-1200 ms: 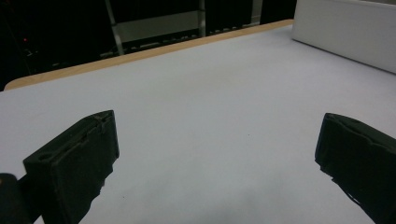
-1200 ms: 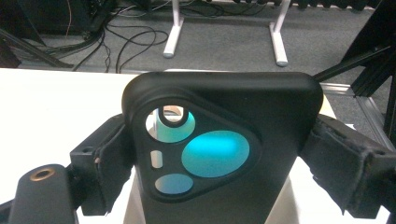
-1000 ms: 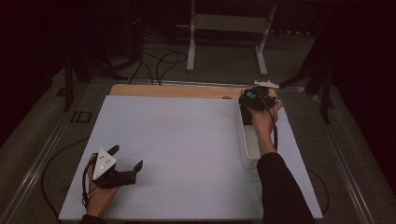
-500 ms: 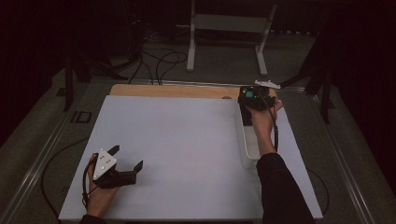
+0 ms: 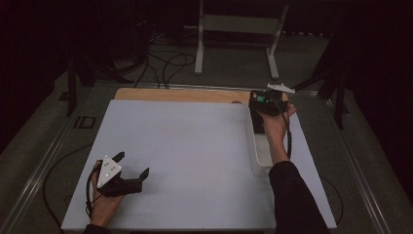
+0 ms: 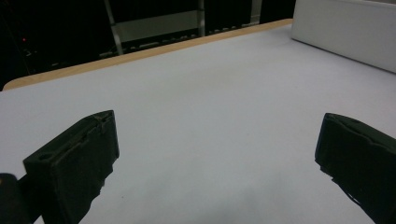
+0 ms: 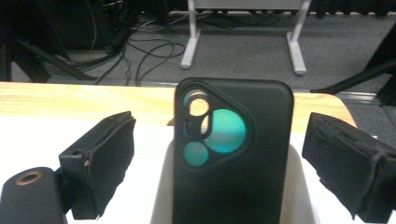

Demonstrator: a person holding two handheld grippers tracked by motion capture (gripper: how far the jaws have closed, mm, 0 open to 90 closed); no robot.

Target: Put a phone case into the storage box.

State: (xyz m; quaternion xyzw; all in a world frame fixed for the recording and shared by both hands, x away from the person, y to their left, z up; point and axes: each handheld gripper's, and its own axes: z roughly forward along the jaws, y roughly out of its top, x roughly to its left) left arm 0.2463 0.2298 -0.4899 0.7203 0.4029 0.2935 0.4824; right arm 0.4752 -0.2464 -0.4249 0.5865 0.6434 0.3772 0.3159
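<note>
White table [image 5: 195, 146] lies bare around the gaping left claw [image 5: 130, 171]; between the right claw's [image 7: 219, 154] released jaws stands a phone case [image 7: 231, 154] in its tray [image 5: 258, 156].

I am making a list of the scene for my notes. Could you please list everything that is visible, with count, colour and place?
phone case: 1, black with teal showing through the camera cutouts, standing upright in the white tray, between the open jaws of the right tool.
white tray: 1, white, right side of the table.
table: 1, pale grey-white top with a wooden far edge.
metal stand: 1, light grey, on the floor beyond the table.
cables: several, black, on the floor beyond the table.
left tool: 1, black, near left of the table, jaws open and empty.
right tool: 1, black, over the tray's far end, jaws open.
</note>
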